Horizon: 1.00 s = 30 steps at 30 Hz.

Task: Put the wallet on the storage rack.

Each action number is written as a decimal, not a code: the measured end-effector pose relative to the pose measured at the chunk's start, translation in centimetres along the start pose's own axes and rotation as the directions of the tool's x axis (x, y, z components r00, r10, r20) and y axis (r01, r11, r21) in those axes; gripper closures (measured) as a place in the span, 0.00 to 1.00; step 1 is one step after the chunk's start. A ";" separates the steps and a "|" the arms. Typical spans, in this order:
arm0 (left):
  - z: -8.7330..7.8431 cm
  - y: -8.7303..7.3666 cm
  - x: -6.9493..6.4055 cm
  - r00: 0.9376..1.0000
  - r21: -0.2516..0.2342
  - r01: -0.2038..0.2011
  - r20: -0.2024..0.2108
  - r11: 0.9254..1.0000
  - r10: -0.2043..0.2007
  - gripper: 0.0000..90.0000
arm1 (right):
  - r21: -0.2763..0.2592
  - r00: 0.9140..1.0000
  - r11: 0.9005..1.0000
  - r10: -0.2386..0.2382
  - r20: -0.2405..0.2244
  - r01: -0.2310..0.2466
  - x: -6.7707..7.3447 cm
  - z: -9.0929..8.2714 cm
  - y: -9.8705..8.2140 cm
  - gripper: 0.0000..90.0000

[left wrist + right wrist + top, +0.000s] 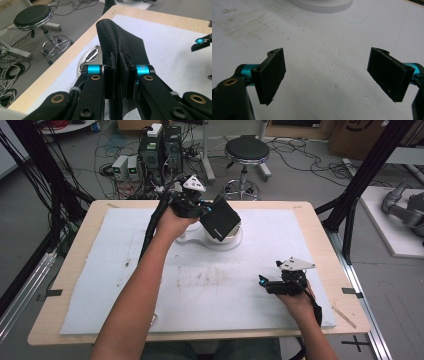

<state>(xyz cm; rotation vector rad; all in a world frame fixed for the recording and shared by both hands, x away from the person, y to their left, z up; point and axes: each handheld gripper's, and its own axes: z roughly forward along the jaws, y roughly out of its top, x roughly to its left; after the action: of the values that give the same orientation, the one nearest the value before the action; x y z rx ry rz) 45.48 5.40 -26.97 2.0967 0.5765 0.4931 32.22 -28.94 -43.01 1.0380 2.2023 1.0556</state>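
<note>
L gripper (119, 75) clamped on black leather pouch (220, 218), held above white round base (231, 241) at far centre, prob. for placing. R gripper (327, 75) jaws apart, idle near right on surface (210, 285).

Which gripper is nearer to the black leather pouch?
Left. The left gripper clamps the black leather pouch between its fingers; the right gripper is open, far from it, over the white mat.

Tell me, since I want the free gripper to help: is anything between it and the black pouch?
Nothing visible. The right gripper rests open over bare white mat; the black pouch, clamped in the left gripper, hangs above the white dish.
</note>
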 end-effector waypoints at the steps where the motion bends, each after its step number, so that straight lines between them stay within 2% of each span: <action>1: 0.2 0.1 0.1 1.000 0.006 -0.005 -0.004 1.000 0.005 0.92 | 0.002 1.000 1.000 0.001 -0.003 -0.001 0.0 0.0 0.0 0.17; 8: 1.5 0.6 0.8 1.000 0.002 0.010 -0.017 1.000 -0.010 0.92 | 0.005 1.000 1.000 0.003 -0.006 -0.003 0.0 0.2 0.0 0.17; 15: 3.4 0.0 1.2 0.999 0.045 0.017 -0.051 0.999 -0.015 0.92 | 0.007 1.000 1.000 0.009 -0.005 -0.009 -0.1 0.2 -0.1 0.17; 19: 4.2 -0.2 1.3 0.998 0.064 0.014 -0.061 0.998 -0.010 0.92 | 0.008 1.000 1.000 0.015 -0.007 -0.015 -0.2 0.2 -0.2 0.17; 24: 5.0 -0.4 1.4 0.995 0.082 0.013 -0.100 0.997 -0.005 0.92 | 0.014 1.000 1.000 0.012 -0.005 -0.012 -0.3 0.3 -0.2 0.17; 30: 5.6 -0.5 1.3 0.991 0.107 -0.017 -0.128 0.994 0.031 0.92 | 0.013 1.000 1.000 0.017 0.000 -0.017 -0.4 0.2 -0.3 0.17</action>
<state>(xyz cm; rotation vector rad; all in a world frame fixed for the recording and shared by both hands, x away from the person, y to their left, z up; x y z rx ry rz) 49.41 2.72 -30.16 2.1854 0.6660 0.6284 32.46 -29.31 -43.33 1.0639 2.2068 1.0505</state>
